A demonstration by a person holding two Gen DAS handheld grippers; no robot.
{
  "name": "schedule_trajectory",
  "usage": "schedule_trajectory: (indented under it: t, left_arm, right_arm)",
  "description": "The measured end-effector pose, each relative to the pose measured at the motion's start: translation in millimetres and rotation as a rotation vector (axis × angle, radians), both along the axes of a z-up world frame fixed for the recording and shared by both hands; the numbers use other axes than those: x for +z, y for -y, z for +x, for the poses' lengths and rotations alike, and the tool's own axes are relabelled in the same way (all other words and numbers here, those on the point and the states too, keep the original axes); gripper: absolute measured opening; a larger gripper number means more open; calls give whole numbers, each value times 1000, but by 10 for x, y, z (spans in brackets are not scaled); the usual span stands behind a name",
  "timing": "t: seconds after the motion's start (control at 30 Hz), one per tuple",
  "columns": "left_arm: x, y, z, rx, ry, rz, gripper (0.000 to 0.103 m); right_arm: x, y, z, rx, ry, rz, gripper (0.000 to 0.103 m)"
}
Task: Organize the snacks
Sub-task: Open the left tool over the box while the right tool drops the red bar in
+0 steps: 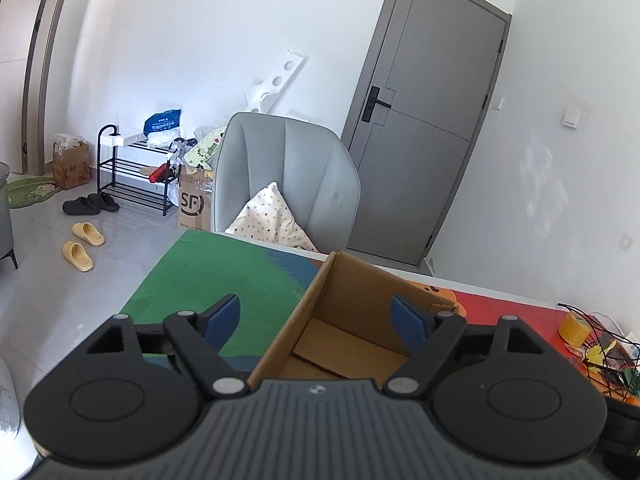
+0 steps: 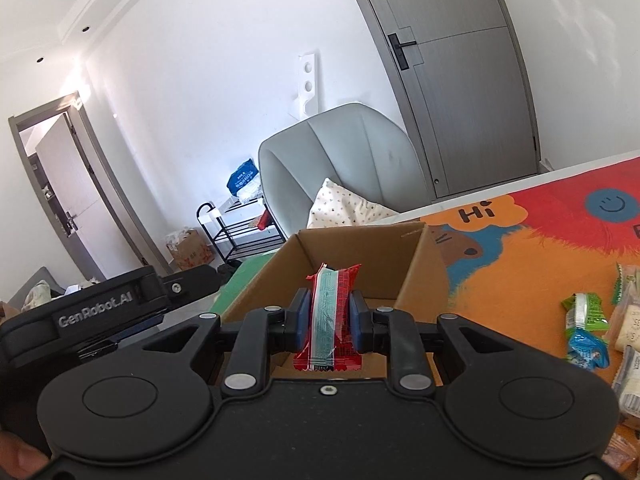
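Right now, seen from your left wrist, the left gripper (image 1: 316,320) has its blue-padded jaws spread wide with nothing between them. Its near side straddles the left wall of the open brown cardboard box (image 1: 292,328), which stands on the colourful cartoon-printed table mat (image 1: 208,272). One pad hangs outside the box over the green part of the mat; the other hangs inside, above the box's bare floor. A grey upholstered armchair (image 1: 288,168) with a spotted cushion stands beyond the table's far edge. You can use this hand to steady the box wall if it slides, or lift it clear so it does not block the opening.

From your right wrist, the right gripper (image 2: 330,316) pinches a red-wrapped snack bar with a pale green stripe (image 2: 330,312) upright between its pads, held at the bar's middle. It hangs over the near edge of the same box, whose far wall rises behind it. The left gripper's black body shows at the left. To the right, loose wrapped snacks (image 2: 588,328) in green, blue and pale packets lie on the orange part of the mat.

To do this well, carry the bar further in over the box floor, lower it before you let go, and open the jaws fully so the wrapper does not cling.
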State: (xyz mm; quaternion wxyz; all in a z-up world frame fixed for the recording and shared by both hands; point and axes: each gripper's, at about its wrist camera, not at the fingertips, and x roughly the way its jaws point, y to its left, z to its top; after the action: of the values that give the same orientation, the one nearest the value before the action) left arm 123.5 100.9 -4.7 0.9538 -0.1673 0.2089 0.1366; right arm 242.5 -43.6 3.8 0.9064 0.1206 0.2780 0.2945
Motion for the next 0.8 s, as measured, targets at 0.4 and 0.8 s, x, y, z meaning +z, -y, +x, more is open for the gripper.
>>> schedule_trajectory:
  t: [0.4,0.8]
  left_arm:
    - [-83,-72,-202,71,2,-104,97]
    - [-67,245,-325,-15,22,-102,97]
  right_arm:
    - [19,272,-252,-94,10,13,77]
    - [15,805,-575,-220,10,-33,103]
